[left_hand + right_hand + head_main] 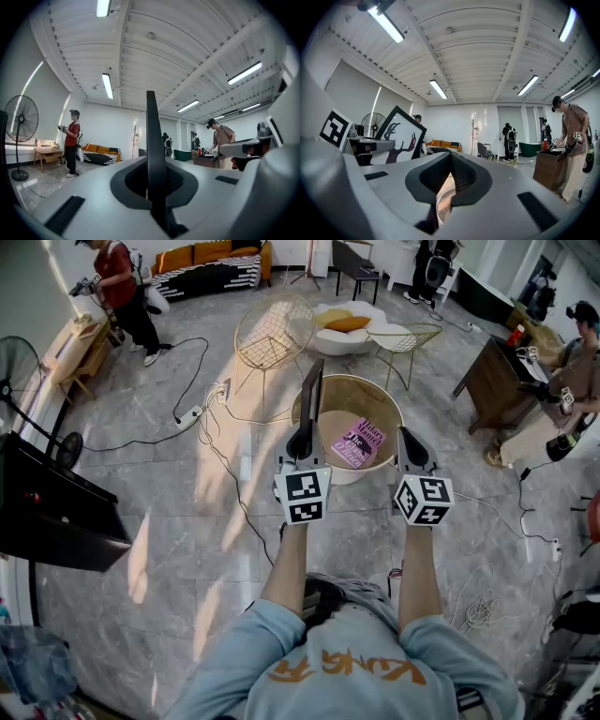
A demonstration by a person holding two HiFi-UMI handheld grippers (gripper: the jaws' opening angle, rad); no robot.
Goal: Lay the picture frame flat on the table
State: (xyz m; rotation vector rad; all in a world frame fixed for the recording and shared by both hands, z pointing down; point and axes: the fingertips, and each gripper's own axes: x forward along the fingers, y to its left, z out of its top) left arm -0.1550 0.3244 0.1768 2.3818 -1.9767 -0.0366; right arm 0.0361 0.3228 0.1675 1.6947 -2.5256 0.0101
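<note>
Left tool (306,442) is clamped on the picture frame (313,397). Its own view shows the thin dark edge pinched dead centre between the jaws and running straight out past the tips. The frame is in the air, not on the worktop (337,424). It stands on edge with its long axis in line with the left tool's jaws, pointing away from the wrist. The printed face is turned toward the right tool (413,451), whose view shows the antler picture off to its left. Right tool's jaws are together with nothing in them, and it hangs just beside the left one, level with it. The round worktop sits ahead of and below both sets of tips, and the frame's edge lines up over its left rim in the head view. I can't judge the height above it. A pink book (359,444) takes up the part nearest the right tool, so the bare area is on the left tool's side and further out. My read is that the frame is grasped but not yet placed. The next move turns on rolling the left wrist a quarter turn so the face goes horizontal, then lowering forward onto the bare patch. The left tool does the whole job. The risks are a corner landing first or the frame overlapping the book.
</note>
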